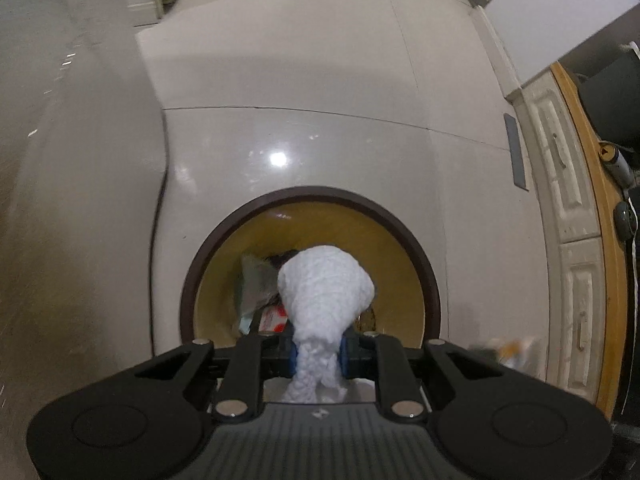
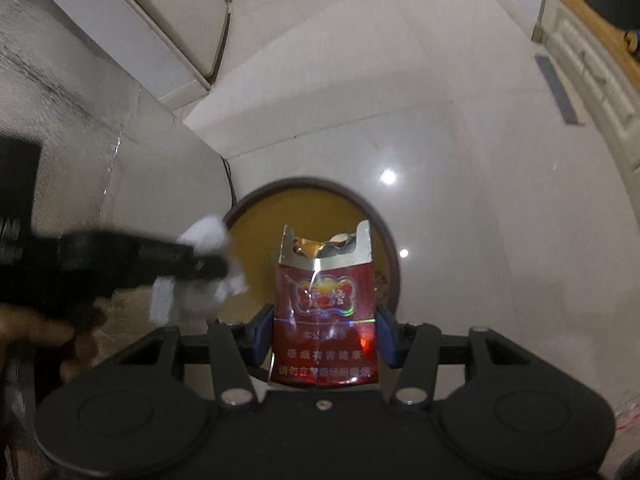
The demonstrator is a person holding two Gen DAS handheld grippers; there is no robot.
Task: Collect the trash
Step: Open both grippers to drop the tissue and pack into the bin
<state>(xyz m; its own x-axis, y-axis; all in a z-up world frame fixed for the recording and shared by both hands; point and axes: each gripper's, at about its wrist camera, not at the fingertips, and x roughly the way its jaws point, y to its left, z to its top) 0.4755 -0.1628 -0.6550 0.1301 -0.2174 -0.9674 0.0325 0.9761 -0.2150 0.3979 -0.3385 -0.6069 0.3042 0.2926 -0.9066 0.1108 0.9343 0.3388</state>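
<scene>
My left gripper (image 1: 319, 354) is shut on a crumpled white tissue (image 1: 326, 288) and holds it over the open round bin (image 1: 224, 240), which has a dark rim and yellow inside. Wrappers (image 1: 256, 284) lie at the bin's bottom. My right gripper (image 2: 324, 334) is shut on an opened red cigarette pack (image 2: 324, 304), held above the bin (image 2: 256, 200). In the right wrist view the left gripper (image 2: 192, 260) comes in from the left, blurred, with the tissue (image 2: 204, 236) at the bin's left rim.
The bin stands on a glossy pale tiled floor (image 1: 320, 80). A cream cabinet with drawers (image 1: 576, 240) and a wooden-edged top runs along the right. A dark cable (image 1: 160, 200) lies left of the bin. Some litter (image 1: 508, 350) lies right of the bin. A white appliance (image 2: 160, 20) stands at the far left.
</scene>
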